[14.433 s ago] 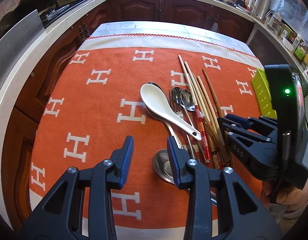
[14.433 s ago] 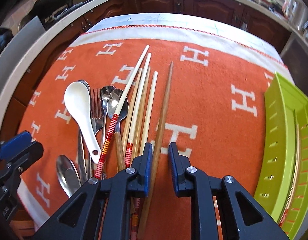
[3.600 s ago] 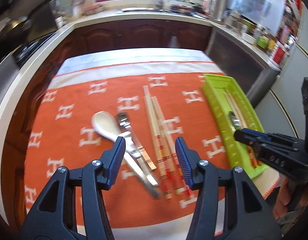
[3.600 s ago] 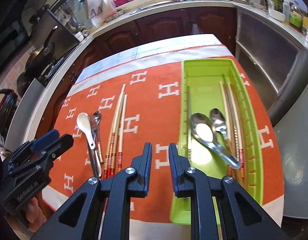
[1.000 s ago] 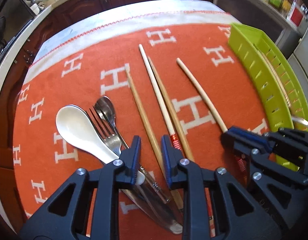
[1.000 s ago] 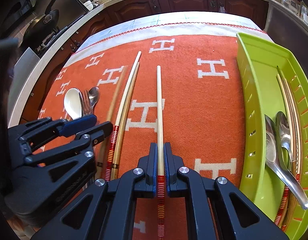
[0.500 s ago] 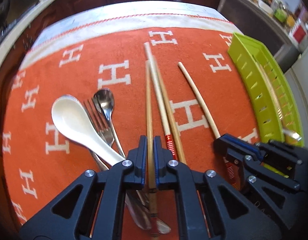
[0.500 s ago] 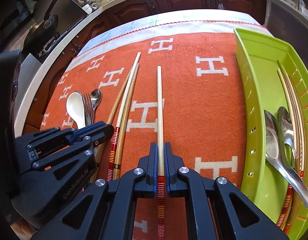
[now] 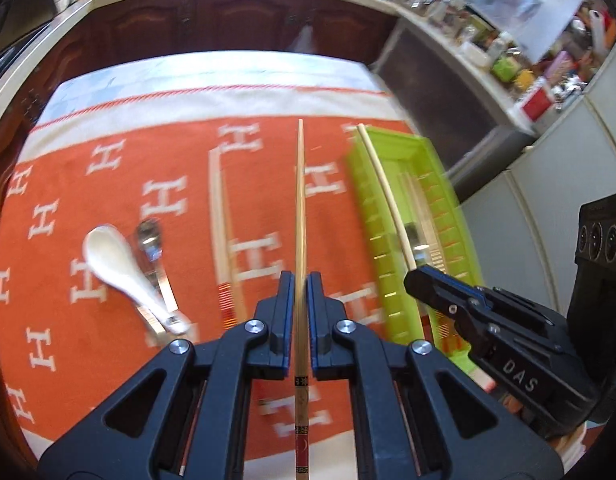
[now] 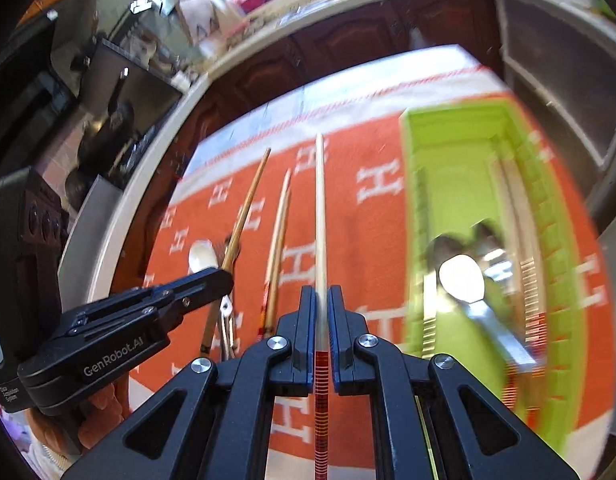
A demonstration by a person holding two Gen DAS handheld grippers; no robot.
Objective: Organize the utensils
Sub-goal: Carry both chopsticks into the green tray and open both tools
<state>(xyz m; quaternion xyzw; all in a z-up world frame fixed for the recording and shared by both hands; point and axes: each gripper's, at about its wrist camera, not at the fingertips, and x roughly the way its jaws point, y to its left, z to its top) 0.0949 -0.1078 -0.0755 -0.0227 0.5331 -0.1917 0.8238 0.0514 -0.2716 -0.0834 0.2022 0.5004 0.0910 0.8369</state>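
Observation:
My left gripper [image 9: 301, 284] is shut on a brown chopstick [image 9: 300, 208] and holds it above the orange cloth [image 9: 108, 184]. My right gripper [image 10: 321, 296] is shut on a pale chopstick [image 10: 320, 208] with a red-striped end, also lifted. In the left wrist view the right gripper [image 9: 412, 280] carries its pale chopstick [image 9: 382, 188] over the left wall of the green tray [image 9: 372, 232]. The tray [image 10: 448, 184] holds metal spoons [image 10: 462, 276] and chopsticks. Two chopsticks [image 9: 222, 232], a white spoon [image 9: 112, 260] and metal cutlery [image 9: 152, 240] lie on the cloth.
Dark wooden cabinets [image 9: 228, 20] under a pale counter run around the table's far side. A stove with a black pan [image 10: 108, 128] stands at the left. A grey cabinet [image 9: 528, 200] stands just right of the tray. The cloth's white border [image 9: 228, 100] marks the far table edge.
The left gripper shut on the brown chopstick. Both grippers then rose off the cloth with their chopsticks and swung toward the green tray, which now shows more fully.

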